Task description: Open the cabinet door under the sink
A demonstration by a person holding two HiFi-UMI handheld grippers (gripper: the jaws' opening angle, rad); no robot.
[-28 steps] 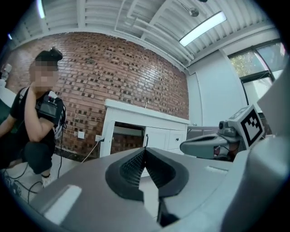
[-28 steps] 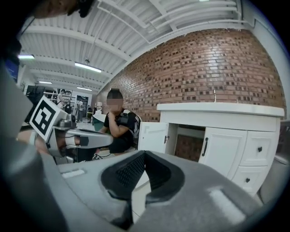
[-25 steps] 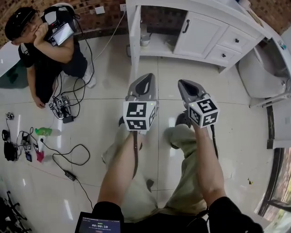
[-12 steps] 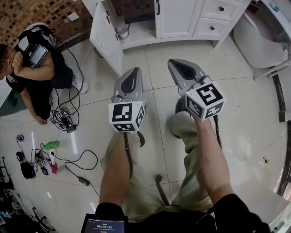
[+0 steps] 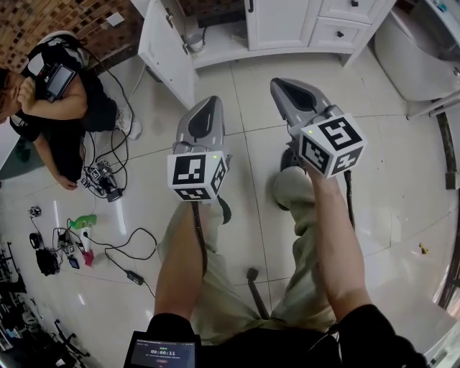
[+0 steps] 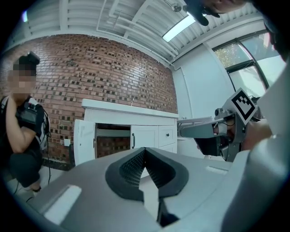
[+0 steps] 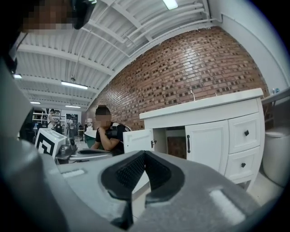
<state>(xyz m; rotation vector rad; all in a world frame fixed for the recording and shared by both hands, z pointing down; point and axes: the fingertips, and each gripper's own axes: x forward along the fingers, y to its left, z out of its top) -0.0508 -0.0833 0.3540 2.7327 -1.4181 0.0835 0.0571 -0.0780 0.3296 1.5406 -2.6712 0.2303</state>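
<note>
The white vanity cabinet under the sink stands at the top of the head view. Its left door hangs swung wide open, showing the shelf and a pipe inside. The right door with its black handle is closed. Both grippers hover over the tiled floor, well short of the cabinet and touching nothing. My left gripper is shut and empty, its tips meeting. My right gripper is also shut and empty. The open door and closed door lie ahead of it.
A person crouches at the left holding a camera. Cables, chargers and a green bottle lie on the floor beside them. Two drawers sit right of the doors, and a toilet stands at the far right. My legs are below the grippers.
The cabinet has slid toward the top edge of the head view as the grippers drew back from it. The right gripper rose a little. Both stayed shut and the door stayed open.
</note>
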